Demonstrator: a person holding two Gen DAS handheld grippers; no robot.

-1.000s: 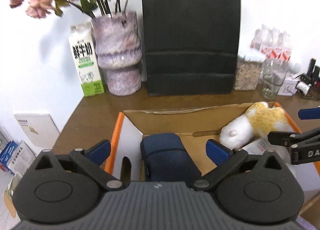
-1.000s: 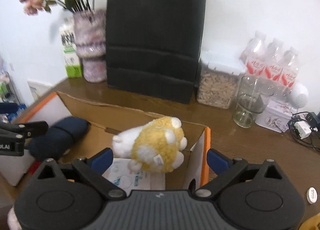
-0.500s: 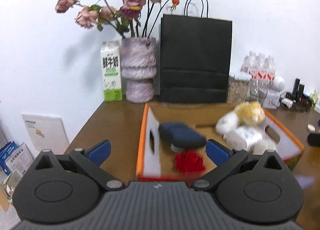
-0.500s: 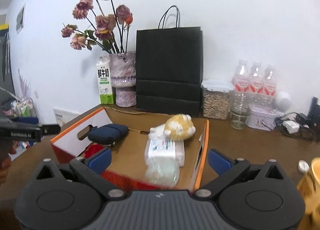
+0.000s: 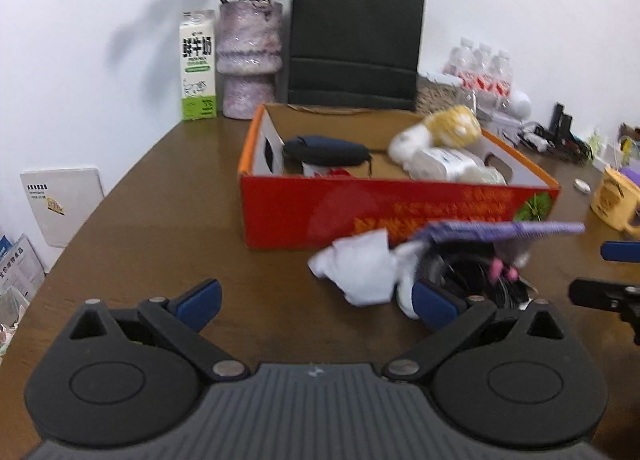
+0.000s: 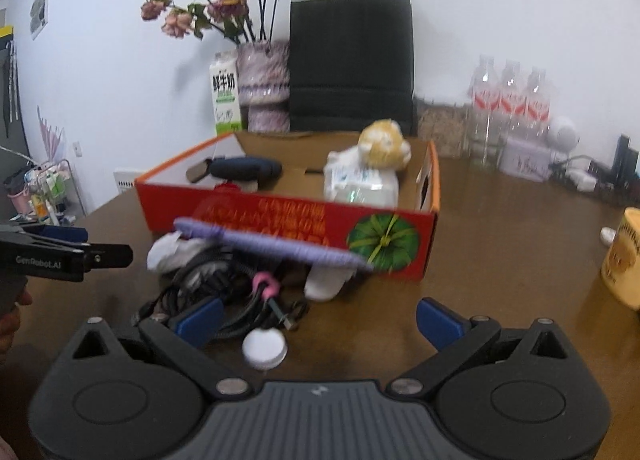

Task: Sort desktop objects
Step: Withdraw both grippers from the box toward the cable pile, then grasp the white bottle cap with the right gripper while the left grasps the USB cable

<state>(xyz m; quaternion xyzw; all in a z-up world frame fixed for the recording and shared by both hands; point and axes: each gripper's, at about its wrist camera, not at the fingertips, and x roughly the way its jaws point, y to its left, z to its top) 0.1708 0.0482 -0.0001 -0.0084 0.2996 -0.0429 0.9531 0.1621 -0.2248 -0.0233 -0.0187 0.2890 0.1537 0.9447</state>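
- The red cardboard box stands open on the brown table; every place below is given relative to it.
- Inside it, a dark blue pouch lies toward its left end, with something red just beneath; a yellow-and-white plush toy sits toward the right end, resting on white plastic-wrapped packs.
- Just in front of the box's printed long side lies a loose heap: a crumpled white tissue, a coil of black cables with a pink tie, a white round cap, and a purple flat item tilted across the top, touching the box front.
- The left gripper hovers in front of the box near the heap, jaws spread wide, holding nothing; its right fingertip is just beside the tissue.
- The right gripper also sits in front of the box, over the cables, jaws wide apart and empty.
- Behind the box stand a black paper bag, a purple vase of dried roses and a milk carton.
- To the box's right sits a yellow mug; bottles stand behind to the right.
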